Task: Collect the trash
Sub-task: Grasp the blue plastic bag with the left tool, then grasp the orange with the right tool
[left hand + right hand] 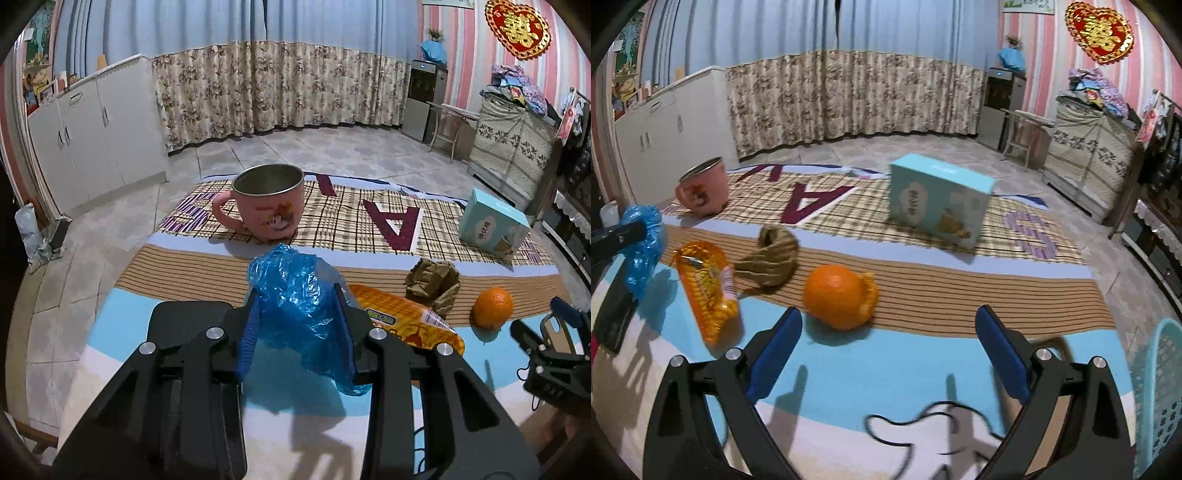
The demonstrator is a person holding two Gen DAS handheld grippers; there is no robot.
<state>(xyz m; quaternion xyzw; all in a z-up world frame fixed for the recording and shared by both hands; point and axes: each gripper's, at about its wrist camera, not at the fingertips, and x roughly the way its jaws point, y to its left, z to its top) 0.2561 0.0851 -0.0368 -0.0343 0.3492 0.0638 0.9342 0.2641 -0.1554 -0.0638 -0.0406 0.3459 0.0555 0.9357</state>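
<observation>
The left gripper (297, 325) has its jaws shut on a crumpled blue plastic bag (295, 306), which bulges up between them and hangs down below. The bag looks very light, soft and crinkly, so I think it could slip out, and a pinch on the thick bunched part is best.

The right gripper (888, 347) has its jaws wide apart and holds nothing. Just ahead of them, a bit toward the left jaw, sits an orange (836, 297), round and firm. Farther left of these jaws lie an orange snack wrapper (709, 288), thin and slippery I guess, and a brown paper wad (772, 260), soft and light.

Well ahead stand a pink cup (267, 203) and a blue box (938, 199).

Everything rests on a soft patterned blanket (905, 369), which could be a bed. A teal basket (1161, 387) shows off to the right of the right jaws. Behind are flowery curtains (277, 85), a tiled floor and white cupboards (92, 125).
</observation>
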